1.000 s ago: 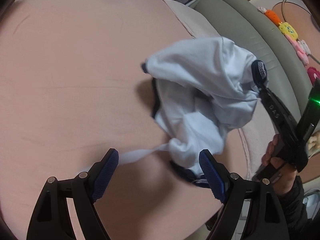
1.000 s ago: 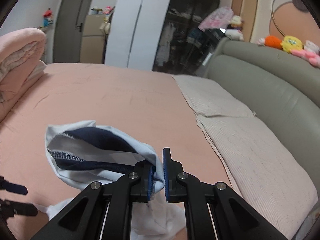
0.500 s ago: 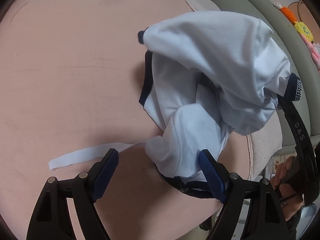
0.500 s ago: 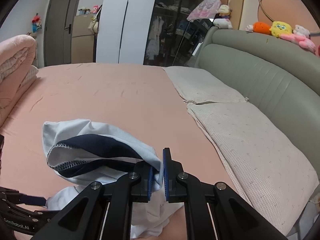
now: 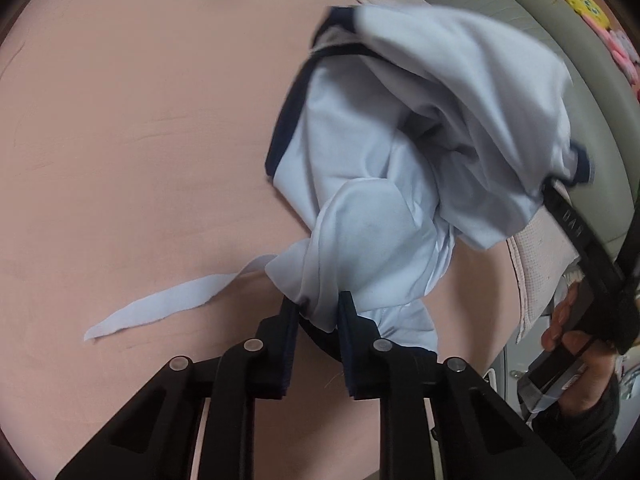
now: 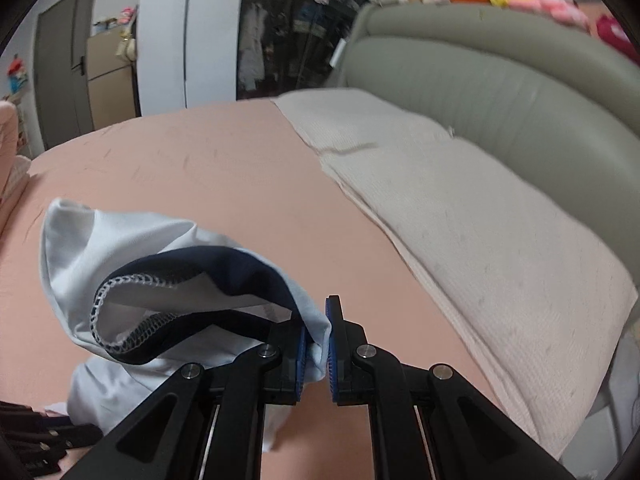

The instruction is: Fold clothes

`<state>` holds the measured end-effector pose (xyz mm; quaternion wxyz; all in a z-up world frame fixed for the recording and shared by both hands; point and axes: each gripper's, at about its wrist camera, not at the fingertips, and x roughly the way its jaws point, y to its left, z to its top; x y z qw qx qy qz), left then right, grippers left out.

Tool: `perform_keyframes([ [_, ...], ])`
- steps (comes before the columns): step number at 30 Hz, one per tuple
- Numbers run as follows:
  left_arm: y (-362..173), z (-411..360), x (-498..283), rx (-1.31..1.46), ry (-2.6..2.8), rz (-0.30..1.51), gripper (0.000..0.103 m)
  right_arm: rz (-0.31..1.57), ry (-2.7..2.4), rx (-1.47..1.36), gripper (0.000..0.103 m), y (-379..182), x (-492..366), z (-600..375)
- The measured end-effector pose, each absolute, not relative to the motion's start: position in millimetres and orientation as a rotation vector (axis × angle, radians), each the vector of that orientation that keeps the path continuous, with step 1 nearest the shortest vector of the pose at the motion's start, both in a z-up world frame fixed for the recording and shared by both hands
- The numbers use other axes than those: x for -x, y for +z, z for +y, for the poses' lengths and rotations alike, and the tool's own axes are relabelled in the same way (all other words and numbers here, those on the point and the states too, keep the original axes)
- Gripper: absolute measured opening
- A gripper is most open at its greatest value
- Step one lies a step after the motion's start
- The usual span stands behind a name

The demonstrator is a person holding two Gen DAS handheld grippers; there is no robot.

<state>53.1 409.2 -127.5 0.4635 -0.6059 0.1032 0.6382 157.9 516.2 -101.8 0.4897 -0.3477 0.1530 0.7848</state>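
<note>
1. The left gripper [image 5: 318, 312] is pinching a bunched fold of the pale blue garment [image 5: 400, 184], hiding its fingertips in cloth.
2. The right gripper [image 6: 316, 344] is clamping the navy-trimmed edge, lifting the garment above the pink bed [image 5: 140, 140].
3. Letters on the right gripper's arm are reading roughly "DAS", blurred.

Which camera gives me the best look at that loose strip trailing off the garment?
Left wrist view: the pale strip lies flat on the pink sheet, running out from the garment. The right wrist view doesn't show it.
</note>
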Motion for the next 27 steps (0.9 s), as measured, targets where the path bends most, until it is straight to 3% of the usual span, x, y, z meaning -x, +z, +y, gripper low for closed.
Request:
perform_keyframes([
  [19,-143.7,402.2,-46.7,1.463,1.56,0.357,0.017,0.43,1.804,1.002,0.006,-168.7,-235.0,514.0],
  [25,-117.4,403.4,-56.3,1.059,1.656,0.669,0.017,0.473,1.825,0.984,0.006,-164.3,-237.2,504.1],
  [27,-112.9,400.2,-54.5,1.067,1.653,0.647,0.017,0.469,1.832,0.984,0.006,-163.8,-233.7,496.1],
])
